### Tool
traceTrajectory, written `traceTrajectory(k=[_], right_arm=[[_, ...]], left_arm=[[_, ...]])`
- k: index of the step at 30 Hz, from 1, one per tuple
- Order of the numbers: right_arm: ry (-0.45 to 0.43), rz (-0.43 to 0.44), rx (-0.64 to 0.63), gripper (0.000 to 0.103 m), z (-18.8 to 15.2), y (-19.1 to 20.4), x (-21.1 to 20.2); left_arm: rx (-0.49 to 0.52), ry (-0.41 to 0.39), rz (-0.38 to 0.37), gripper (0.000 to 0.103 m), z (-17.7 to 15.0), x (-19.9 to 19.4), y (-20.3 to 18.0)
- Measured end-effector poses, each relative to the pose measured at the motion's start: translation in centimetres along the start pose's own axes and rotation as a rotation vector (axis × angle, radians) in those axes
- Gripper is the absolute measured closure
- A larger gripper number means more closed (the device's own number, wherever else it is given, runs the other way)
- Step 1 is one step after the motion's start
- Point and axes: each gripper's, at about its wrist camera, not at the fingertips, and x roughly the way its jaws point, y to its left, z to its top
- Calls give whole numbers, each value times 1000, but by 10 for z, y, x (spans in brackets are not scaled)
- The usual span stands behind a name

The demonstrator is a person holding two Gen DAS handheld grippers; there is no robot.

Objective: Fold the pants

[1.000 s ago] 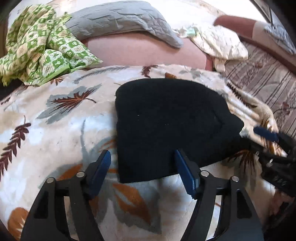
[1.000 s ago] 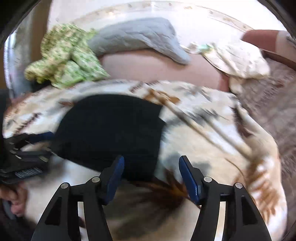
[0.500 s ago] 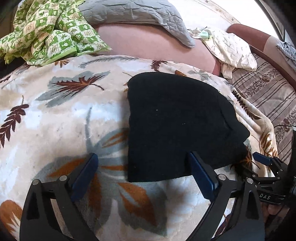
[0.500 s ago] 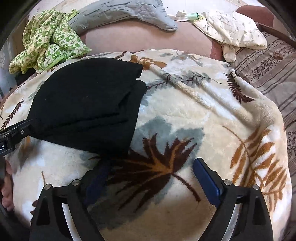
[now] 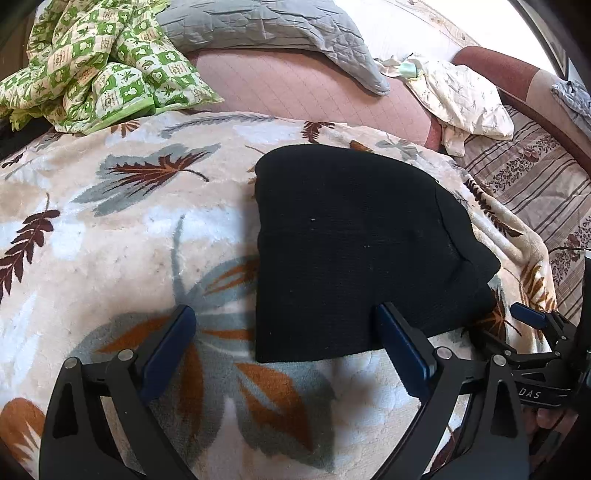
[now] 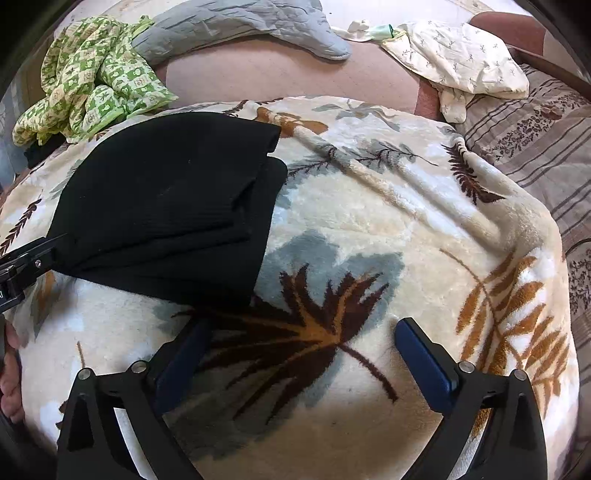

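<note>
The black pants (image 5: pixel 354 251) lie folded into a compact stack on the leaf-patterned blanket (image 5: pixel 122 229); they also show in the right wrist view (image 6: pixel 173 206) at the left. My left gripper (image 5: pixel 284 332) is open and empty, hovering just in front of the pants' near edge. My right gripper (image 6: pixel 303 347) is open and empty, above bare blanket to the right of the pants. The right gripper also shows at the left wrist view's right edge (image 5: pixel 532 332).
A green checked cloth (image 5: pixel 96 62) and a grey quilted pillow (image 5: pixel 266 26) lie at the back of the bed. A cream printed cloth (image 5: pixel 465 99) lies at the back right. A striped bedsheet (image 6: pixel 546 147) is on the right.
Both grippers have drawn back and up from the pants and opened wider. The right gripper moved right, off the pants. The folded pants stay put.
</note>
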Motion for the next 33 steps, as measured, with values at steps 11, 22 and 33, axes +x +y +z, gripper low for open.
traceTrajectory(k=[11, 22, 33], right_arm=[[0, -5, -2, 1, 0, 0, 0], [3, 7, 1, 1, 0, -1, -2], [-268, 192, 82, 18, 20, -25, -73]], left_arm=[[0, 0, 0, 4, 0, 0, 0], [-18, 21, -25, 2, 2, 0, 3], [93, -221, -165, 2, 3, -68, 14]])
